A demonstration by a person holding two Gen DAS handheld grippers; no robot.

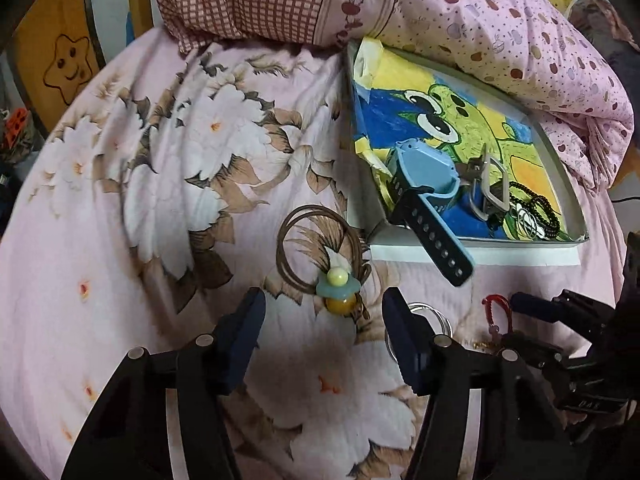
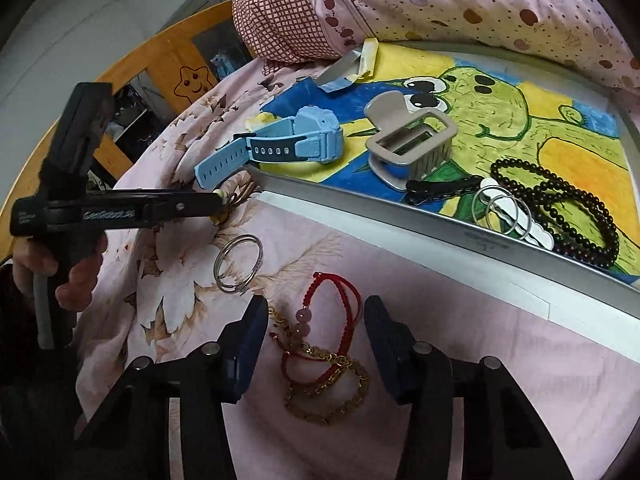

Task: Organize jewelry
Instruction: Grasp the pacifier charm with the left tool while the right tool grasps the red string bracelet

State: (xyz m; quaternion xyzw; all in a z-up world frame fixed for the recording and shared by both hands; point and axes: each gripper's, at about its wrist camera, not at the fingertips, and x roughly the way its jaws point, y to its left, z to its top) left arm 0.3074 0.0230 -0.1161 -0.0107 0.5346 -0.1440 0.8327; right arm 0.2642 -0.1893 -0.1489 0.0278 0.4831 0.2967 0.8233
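My left gripper [image 1: 324,320] is open, its fingers on either side of a brown cord necklace [image 1: 308,236] with a yellow-and-blue pendant [image 1: 338,292] on the bedspread. My right gripper [image 2: 316,332] is open over a red string bracelet [image 2: 332,320] tangled with a gold chain [image 2: 336,392]. A silver bangle [image 2: 238,264] lies between the two grippers. The shallow tray [image 2: 440,228] with a frog drawing holds a blue watch [image 2: 296,144], a beige hair claw [image 2: 412,140], dark bead strands [image 2: 568,204], a black clip [image 2: 440,190] and silver rings [image 2: 500,212].
A pink dotted quilt [image 1: 500,32] and checked pillow [image 1: 240,0] lie behind the tray. An orange wooden headboard [image 1: 64,52] with a star face stands at the far left. The watch strap [image 1: 440,244] hangs over the tray's front rim.
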